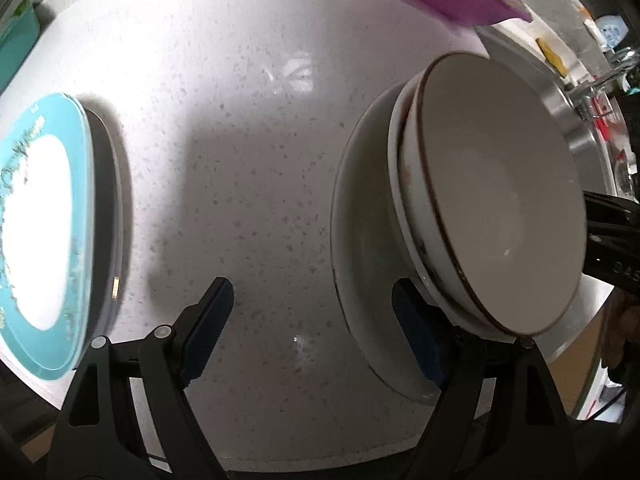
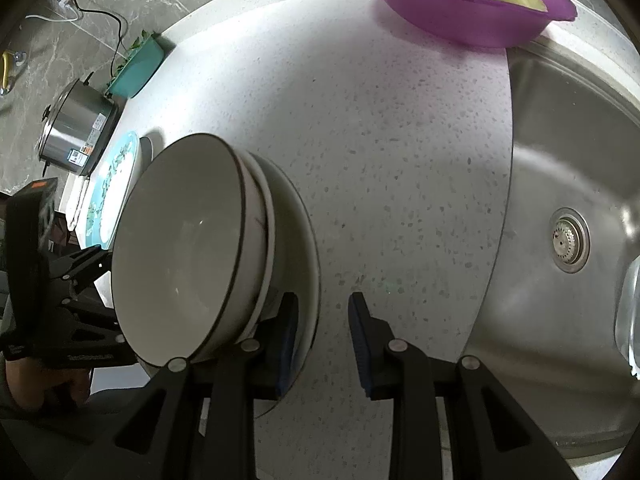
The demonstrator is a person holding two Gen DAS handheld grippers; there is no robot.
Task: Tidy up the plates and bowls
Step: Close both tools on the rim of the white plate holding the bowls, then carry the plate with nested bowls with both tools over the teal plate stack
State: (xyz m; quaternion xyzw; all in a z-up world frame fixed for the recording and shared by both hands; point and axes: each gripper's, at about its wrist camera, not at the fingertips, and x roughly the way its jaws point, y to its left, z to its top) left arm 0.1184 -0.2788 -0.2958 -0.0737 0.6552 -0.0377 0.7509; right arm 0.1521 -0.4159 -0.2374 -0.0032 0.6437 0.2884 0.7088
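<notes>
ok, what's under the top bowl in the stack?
A second bowl nested under the top bowl, both on a white plate. Anything beneath the plate is hidden.

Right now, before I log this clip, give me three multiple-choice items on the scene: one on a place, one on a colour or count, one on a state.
1. Where does the stack of bowls sit?
A. In the sink
B. On a white plate on the counter
C. On the teal plate

2. What colour is the basin at the far edge of the counter?
A. Purple
B. Yellow
C. Black

3. How do the fingers of the right gripper stand?
A. Shut on a bowl
B. Shut on nothing
C. Open, one on each side of the white plate's rim

Answers:
1 B: the white plate shows under the stack, on the speckled counter beside the sink.
2 A: it is plainly purple.
3 C: a clear gap shows, with the plate's rim between the pads.
</notes>
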